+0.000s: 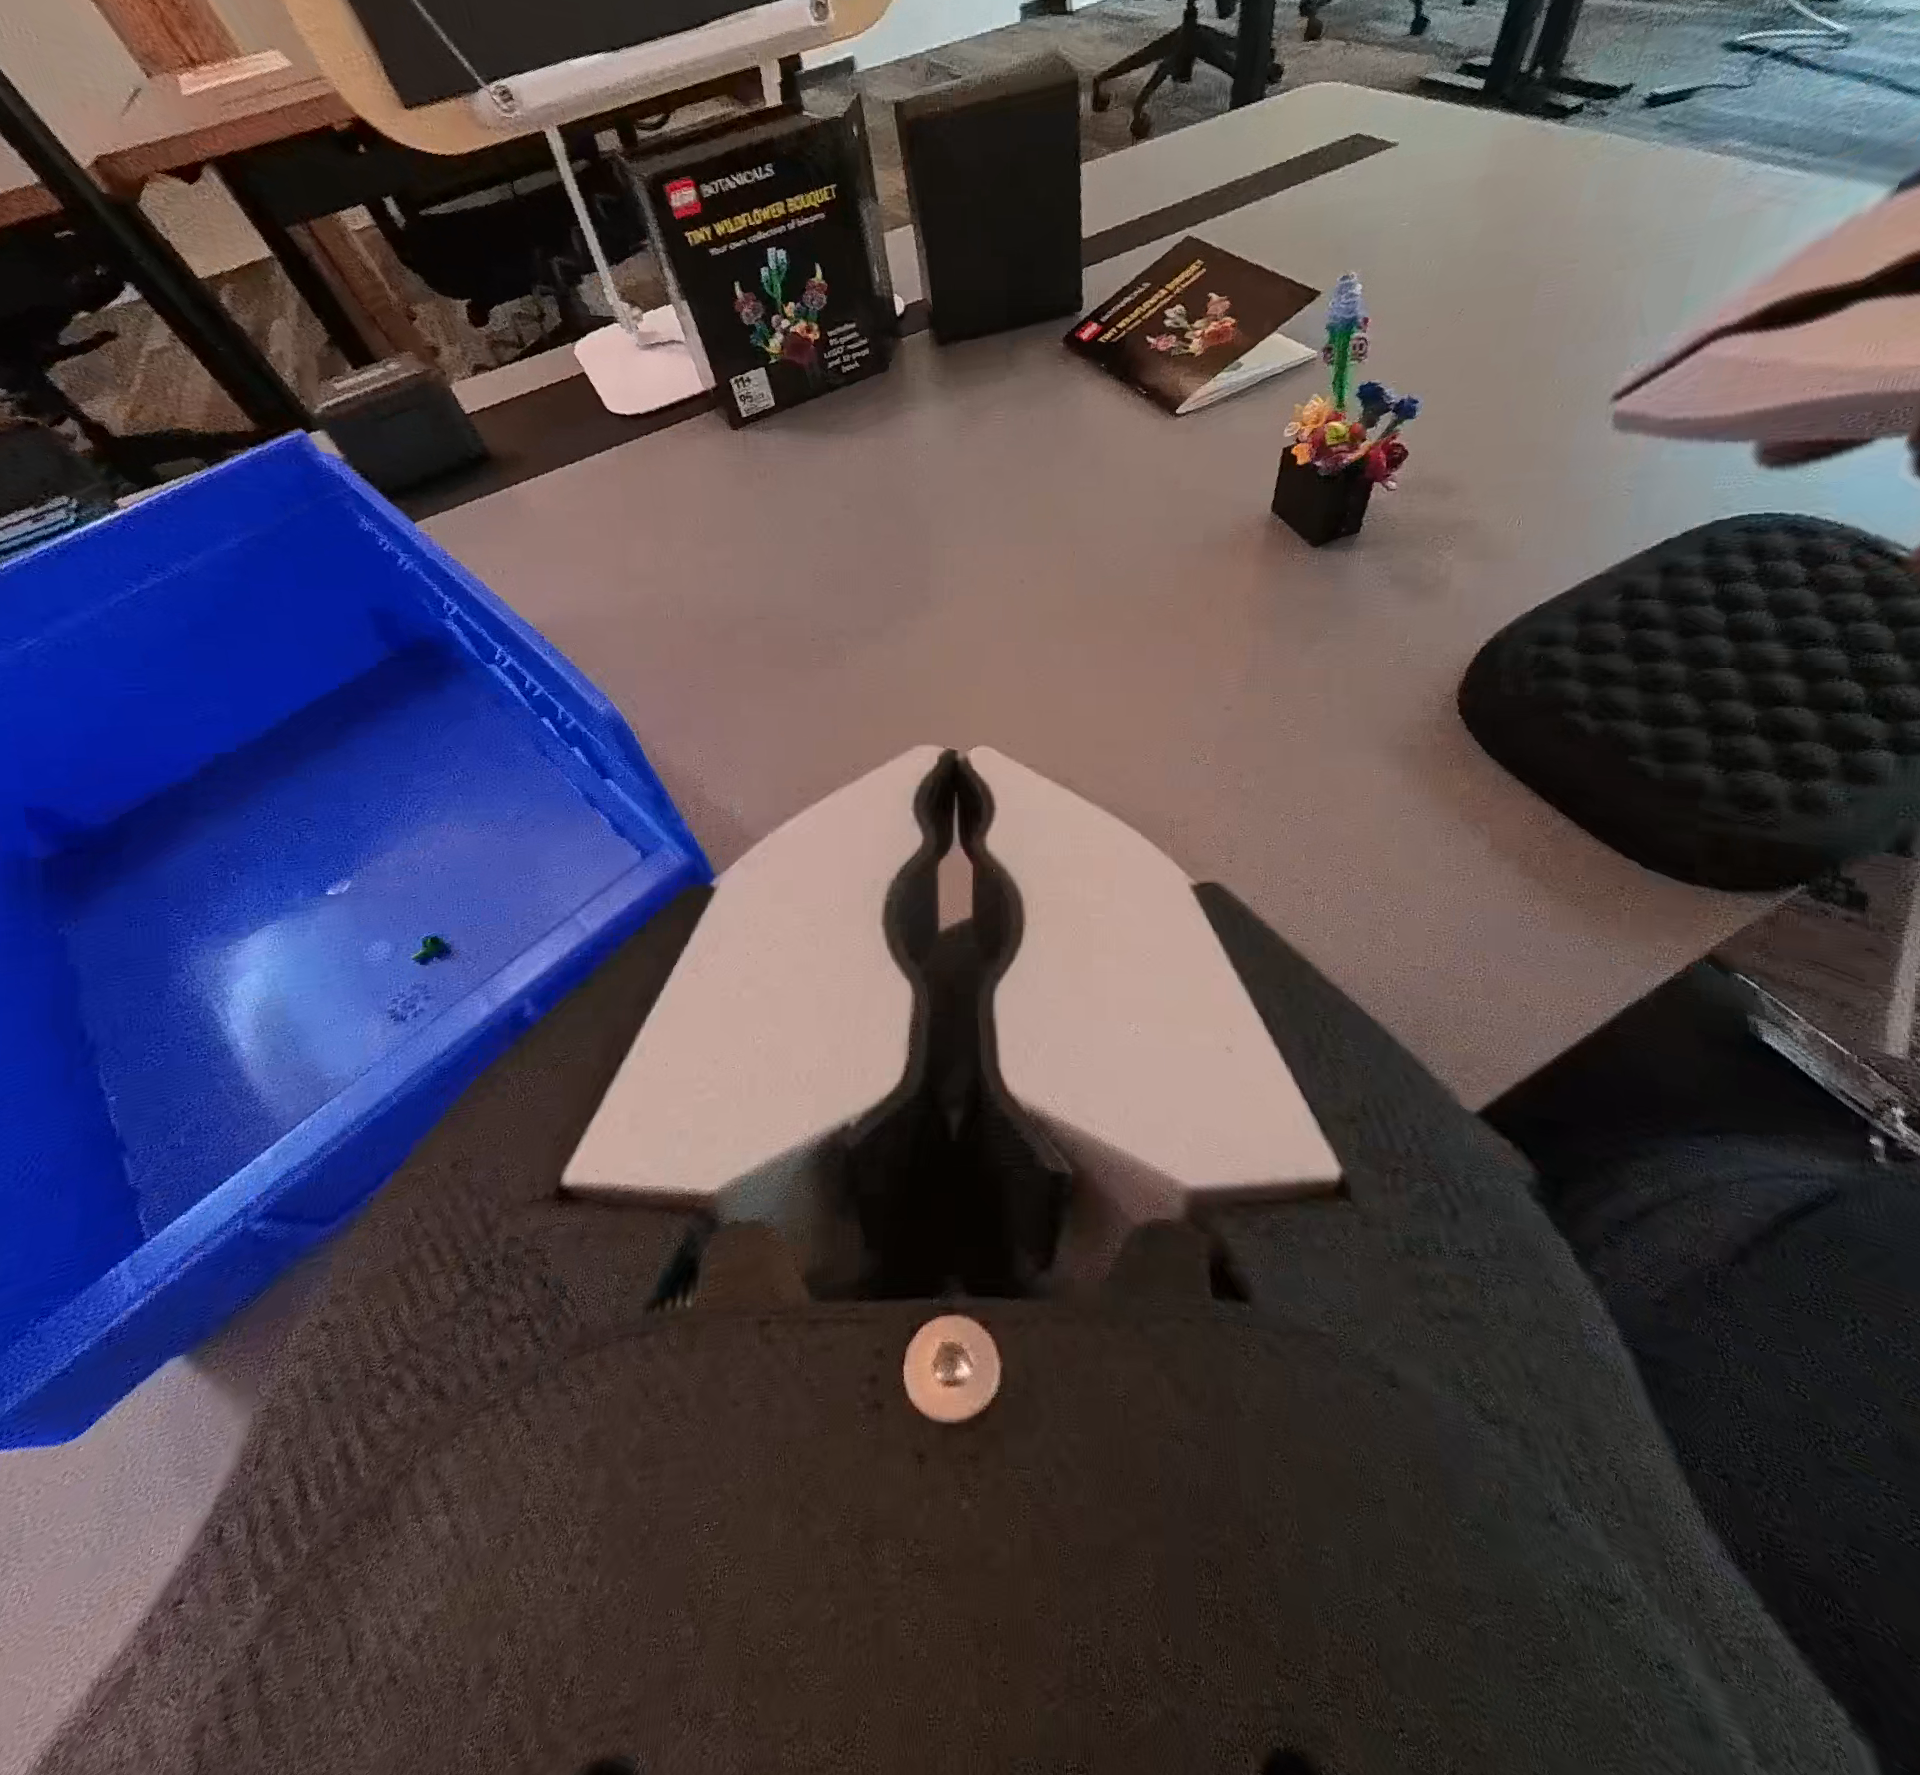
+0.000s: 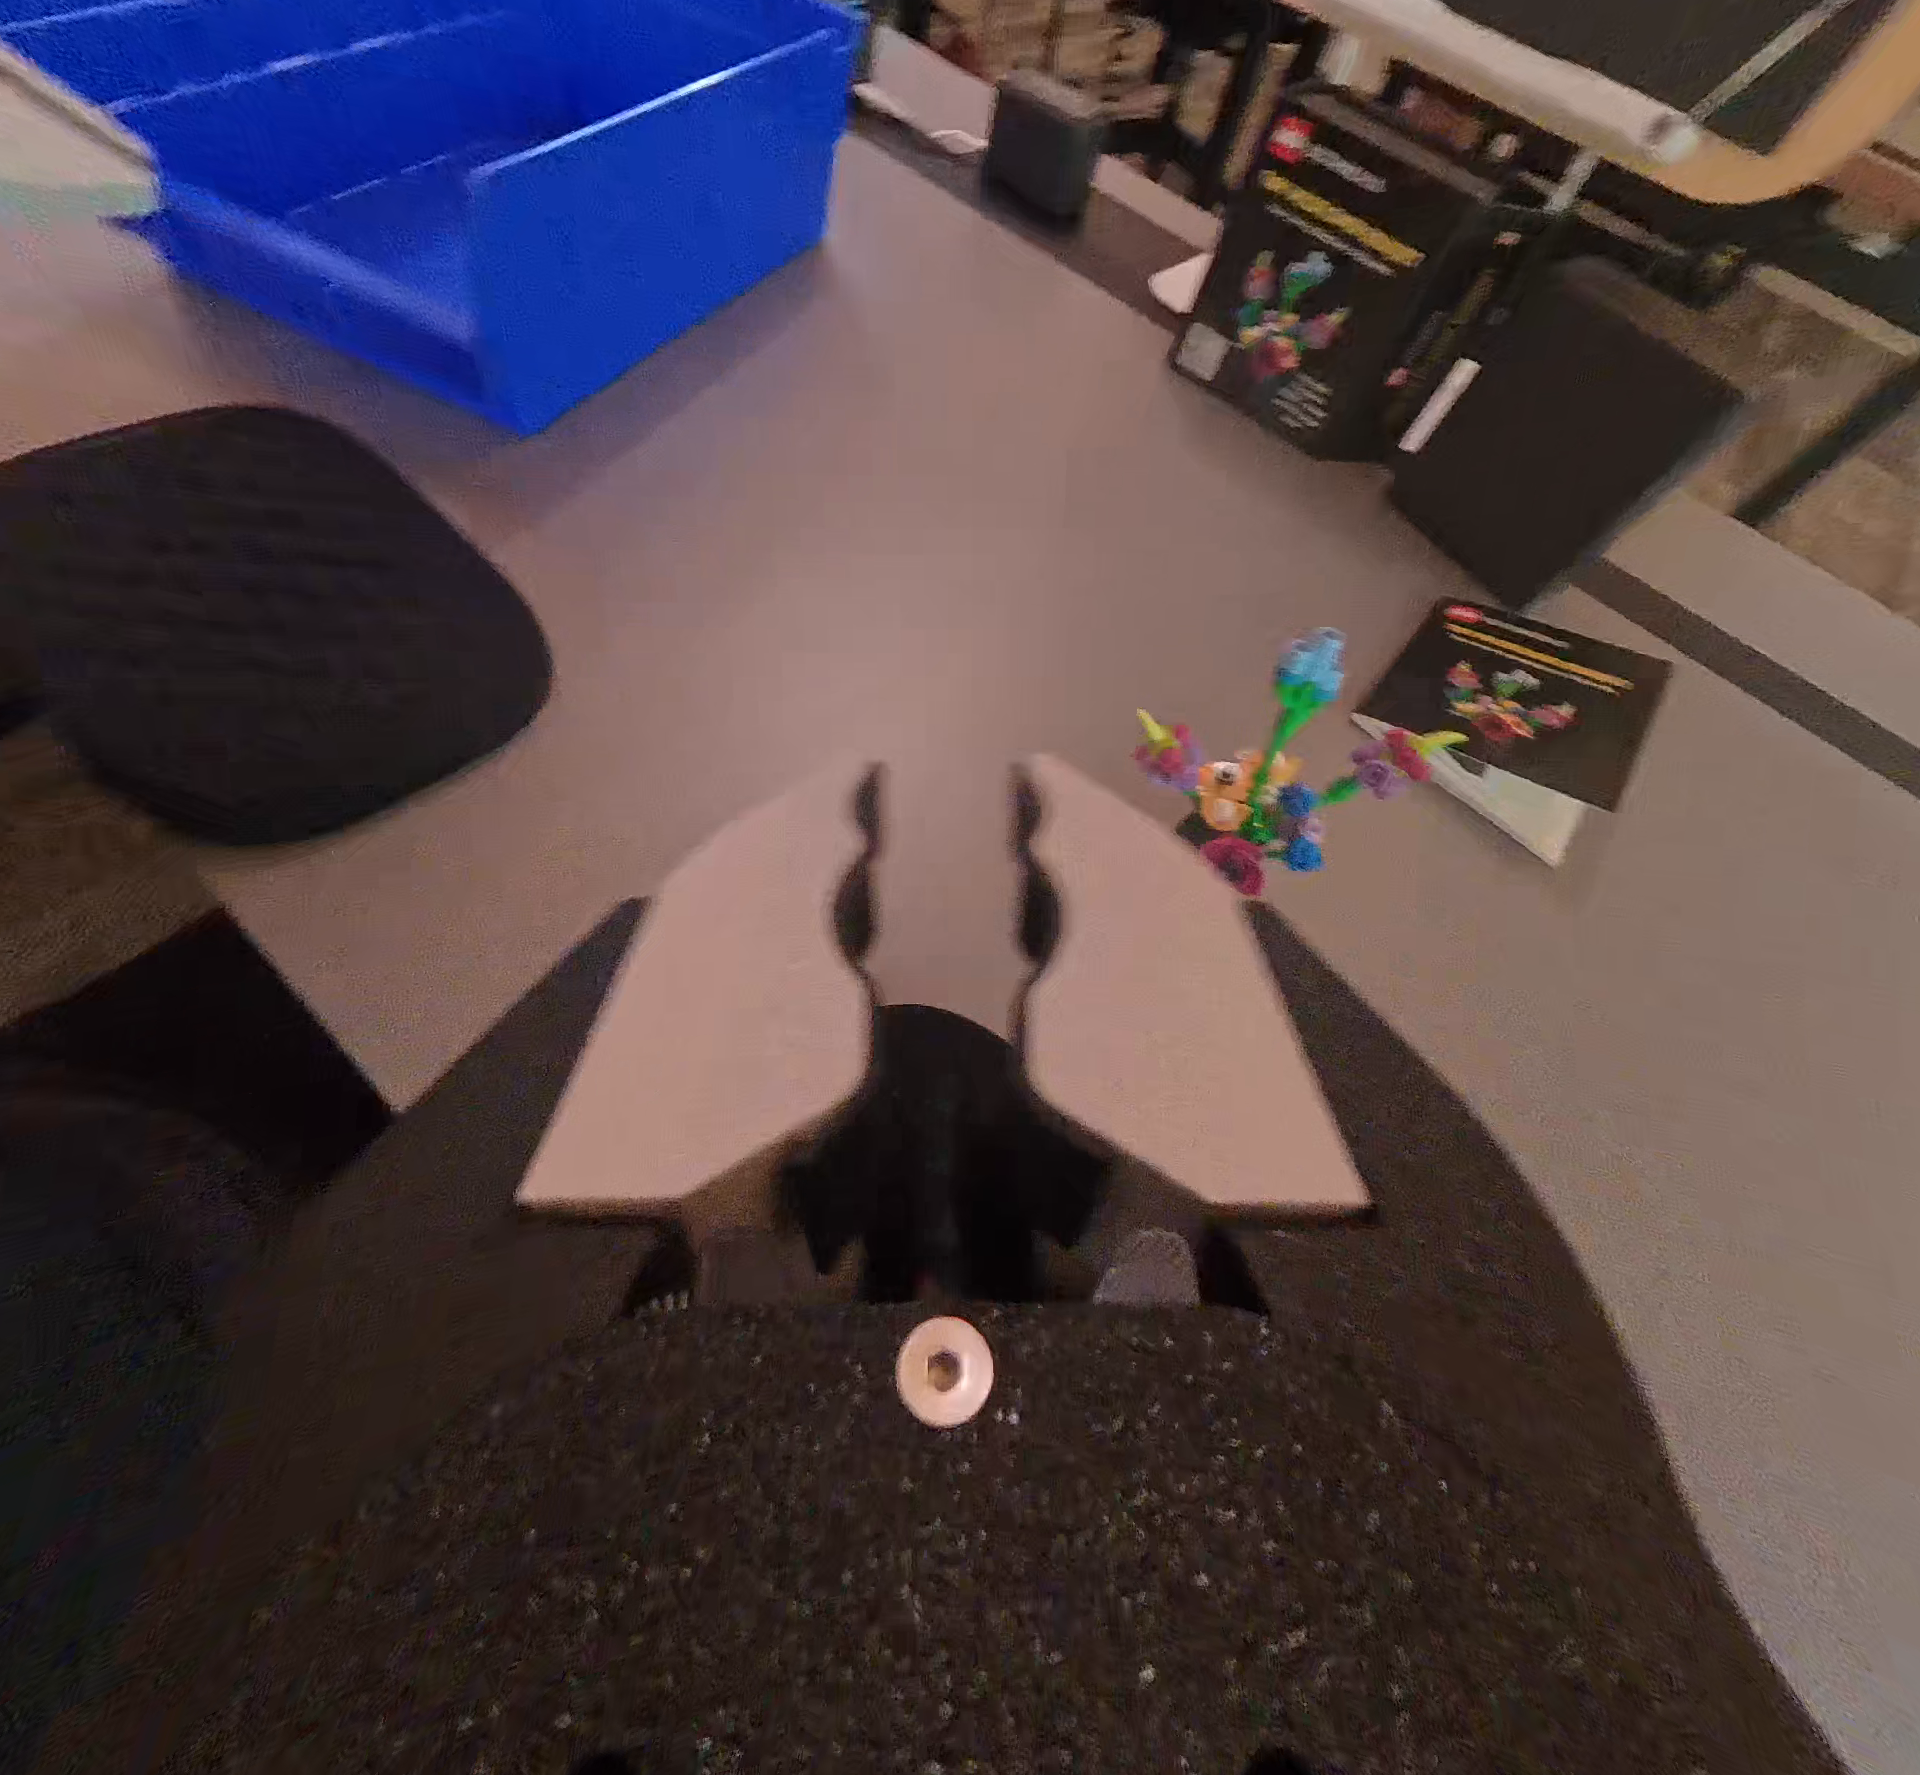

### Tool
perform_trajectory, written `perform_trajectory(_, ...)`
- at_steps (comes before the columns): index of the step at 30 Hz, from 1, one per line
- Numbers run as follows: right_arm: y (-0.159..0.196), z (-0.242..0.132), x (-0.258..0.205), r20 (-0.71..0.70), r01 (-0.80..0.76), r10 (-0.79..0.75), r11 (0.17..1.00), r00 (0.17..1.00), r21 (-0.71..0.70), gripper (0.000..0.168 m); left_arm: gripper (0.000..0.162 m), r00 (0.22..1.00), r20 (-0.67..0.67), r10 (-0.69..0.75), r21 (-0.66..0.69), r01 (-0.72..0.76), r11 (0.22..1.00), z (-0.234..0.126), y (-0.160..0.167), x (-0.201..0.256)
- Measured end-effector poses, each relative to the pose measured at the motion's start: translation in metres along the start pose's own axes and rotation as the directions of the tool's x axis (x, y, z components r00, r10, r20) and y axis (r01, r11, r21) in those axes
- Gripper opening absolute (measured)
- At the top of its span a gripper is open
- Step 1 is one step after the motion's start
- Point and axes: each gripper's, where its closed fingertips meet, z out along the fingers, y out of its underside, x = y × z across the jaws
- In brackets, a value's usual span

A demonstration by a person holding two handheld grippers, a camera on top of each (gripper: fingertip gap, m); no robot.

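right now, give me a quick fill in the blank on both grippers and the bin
The left gripper is ____, holding nothing.
The right gripper is ____, with table showing between its fingers.
The bin is coloured ____.
The toy flowers stand in a ____ block.

Missing words: shut; open; blue; black

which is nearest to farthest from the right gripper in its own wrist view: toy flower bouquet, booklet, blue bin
From the right gripper:
1. Toy flower bouquet, just right of the fingertips.
2. Booklet, flat on the table, farther right.
3. Blue bin, far upper left.
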Motion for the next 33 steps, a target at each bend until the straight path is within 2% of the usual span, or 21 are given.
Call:
perform_trajectory(1,-0.001,0.001,-0.011,0.066,0.021,-0.022,1.000,0.998,0.013,0.002,0.000,1.000,-0.018,0.001,0.000,-0.001,1.000,-0.002,0.000,0.002)
perform_trajectory(5,-0.007,0.005,-0.019,0.054,0.030,-0.032,0.999,0.998,0.038,0.001,0.012,0.999,0.036,0.037,-0.015,-0.037,0.999,-0.003,0.002,-0.006)
perform_trajectory(6,-0.010,0.006,-0.019,0.043,0.029,-0.032,0.998,0.999,0.057,0.010,0.040,0.999,0.027,0.029,-0.015,-0.028,0.999,-0.003,0.003,-0.005)
perform_trajectory(8,-0.016,0.006,-0.016,0.008,0.011,-0.012,0.994,1.000,0.105,0.072,0.099,1.000,0.005,0.007,-0.024,-0.006,1.000,0.000,0.005,-0.004)
perform_trajectory(10,-0.017,0.007,-0.015,-0.003,0.023,-0.023,0.994,1.000,0.105,0.104,0.117,1.000,0.019,0.007,-0.036,-0.007,0.999,0.003,0.008,-0.008)
perform_trajectory(11,-0.015,0.008,-0.015,-0.002,0.042,-0.042,0.995,0.999,0.094,0.103,0.117,0.999,0.034,0.015,-0.034,-0.014,0.999,0.003,0.009,-0.010)
perform_trajectory(12,-0.014,0.007,-0.015,-0.001,0.057,-0.057,0.994,0.998,0.090,0.094,0.095,0.999,0.045,0.023,-0.033,-0.022,0.999,0.003,0.009,-0.012)
perform_trajectory(13,-0.014,0.005,-0.015,0.009,0.071,-0.072,0.993,0.997,0.090,0.060,0.018,0.999,0.040,0.029,-0.036,-0.028,0.999,0.001,0.009,-0.011)
perform_trajectory(14,-0.014,0.002,-0.020,0.047,0.072,-0.076,0.993,0.996,0.095,0.006,0.000,1.000,0.005,0.028,-0.028,-0.028,0.999,-0.001,0.007,-0.005)
perform_trajectory(17,-0.020,-0.003,-0.026,0.140,-0.037,0.022,0.994,0.990,0.103,0.000,0.001,0.999,-0.019,0.044,-0.036,-0.045,0.998,-0.001,0.007,0.003)
perform_trajectory(18,-0.021,-0.003,-0.024,0.136,-0.046,0.030,0.992,0.990,0.117,0.001,0.012,0.999,0.011,0.052,-0.033,-0.052,0.998,0.001,0.006,-0.001)
perform_trajectory(19,-0.023,-0.004,-0.020,0.115,-0.047,0.032,0.989,0.993,0.138,0.009,0.044,0.999,0.015,0.042,-0.026,-0.042,0.999,0.003,0.006,0.000)
perform_trajectory(21,-0.025,-0.005,-0.009,0.040,-0.045,0.039,0.984,0.998,0.172,0.071,0.105,1.000,-0.022,-0.001,-0.034,0.001,0.999,0.007,0.007,0.005)
perform_trajectory(23,-0.020,-0.002,-0.004,0.000,-0.003,0.003,0.990,1.000,0.138,0.099,0.116,1.000,-0.003,0.009,-0.066,-0.010,0.998,0.010,0.012,0.002)
perform_trajectory(24,-0.015,0.000,-0.003,-0.005,0.021,-0.021,0.994,1.000,0.111,0.100,0.112,0.999,0.029,0.038,-0.082,-0.036,0.996,0.011,0.015,-0.002)
perform_trajectory(25,-0.012,0.000,-0.003,-0.005,0.038,-0.038,0.995,0.999,0.093,0.090,0.068,0.996,0.058,0.069,-0.109,-0.063,0.992,0.010,0.019,-0.006)
perform_trajectory(26,-0.009,0.000,-0.006,0.015,0.041,-0.042,0.996,0.999,0.074,0.046,0.001,0.994,0.063,0.094,-0.123,-0.085,0.989,0.008,0.021,-0.007)
perform_trajectory(27,-0.007,-0.001,-0.012,0.070,0.031,-0.035,0.997,0.997,0.066,0.001,0.001,0.994,0.041,0.099,-0.107,-0.094,0.990,0.007,0.019,-0.003)
perform_trajectory(30,-0.007,0.000,-0.020,0.152,-0.041,0.032,0.998,0.988,0.052,0.000,0.003,0.995,0.035,0.091,-0.058,-0.089,0.994,0.005,0.012,-0.004)
perform_trajectory(32,-0.008,0.000,-0.012,0.088,-0.008,0.001,0.996,0.996,0.084,0.016,0.036,0.992,0.080,0.101,-0.044,-0.098,0.994,0.005,0.012,-0.012)
perform_trajectory(33,-0.011,0.001,-0.006,0.040,0.000,-0.005,0.993,0.999,0.116,0.051,0.068,0.992,0.085,0.095,-0.055,-0.090,0.994,0.006,0.014,-0.015)
